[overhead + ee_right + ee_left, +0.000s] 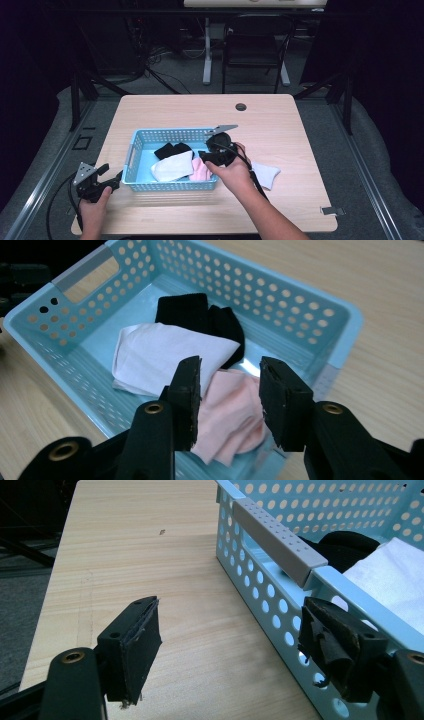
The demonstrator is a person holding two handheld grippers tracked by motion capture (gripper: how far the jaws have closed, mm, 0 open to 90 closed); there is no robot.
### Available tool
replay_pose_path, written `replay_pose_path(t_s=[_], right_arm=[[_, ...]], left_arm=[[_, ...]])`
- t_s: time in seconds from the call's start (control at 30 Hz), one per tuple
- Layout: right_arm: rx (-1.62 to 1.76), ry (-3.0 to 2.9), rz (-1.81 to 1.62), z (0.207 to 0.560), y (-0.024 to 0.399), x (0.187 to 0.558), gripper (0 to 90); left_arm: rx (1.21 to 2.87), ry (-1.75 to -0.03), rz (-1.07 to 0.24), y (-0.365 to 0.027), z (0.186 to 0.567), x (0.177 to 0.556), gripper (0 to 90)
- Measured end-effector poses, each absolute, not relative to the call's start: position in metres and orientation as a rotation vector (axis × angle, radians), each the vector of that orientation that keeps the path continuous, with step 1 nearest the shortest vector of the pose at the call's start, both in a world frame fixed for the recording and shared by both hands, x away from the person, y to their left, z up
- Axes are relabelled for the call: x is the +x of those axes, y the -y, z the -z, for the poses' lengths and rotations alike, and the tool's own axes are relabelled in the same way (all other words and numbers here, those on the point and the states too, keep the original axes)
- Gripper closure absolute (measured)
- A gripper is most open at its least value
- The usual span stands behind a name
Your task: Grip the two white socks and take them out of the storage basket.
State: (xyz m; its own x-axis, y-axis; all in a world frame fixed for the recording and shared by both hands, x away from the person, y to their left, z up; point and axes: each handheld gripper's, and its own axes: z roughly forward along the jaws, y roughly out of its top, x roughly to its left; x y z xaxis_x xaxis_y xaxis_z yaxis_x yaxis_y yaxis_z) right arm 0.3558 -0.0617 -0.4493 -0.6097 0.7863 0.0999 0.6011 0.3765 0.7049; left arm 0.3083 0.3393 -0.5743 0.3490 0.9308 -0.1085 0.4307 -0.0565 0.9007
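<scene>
The right gripper hovered over the pink sock in the basket, jaws partly open and holding nothing.

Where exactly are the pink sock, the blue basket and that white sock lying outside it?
pink sock (235,415), right gripper view, on its folded middle.
blue basket (170,135), high view, on its far wall.
white sock on the table (267,173), high view, on its middle.
</scene>
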Motion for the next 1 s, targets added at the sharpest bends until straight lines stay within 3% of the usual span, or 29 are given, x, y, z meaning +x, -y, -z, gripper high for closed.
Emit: replay_pose_path(t_s=[0.4,1.0], right_arm=[[1.468,-2.568,-0.925,0.487,0.022,0.398,63.4],[1.826,-2.677,-0.771,0.528,0.005,0.429,60.1]], left_arm=[[1.658,-1.236,-0.654,-0.339,0.575,0.309,24.4],[1.659,-1.232,-0.655,-0.34,0.574,0.309,24.4]])
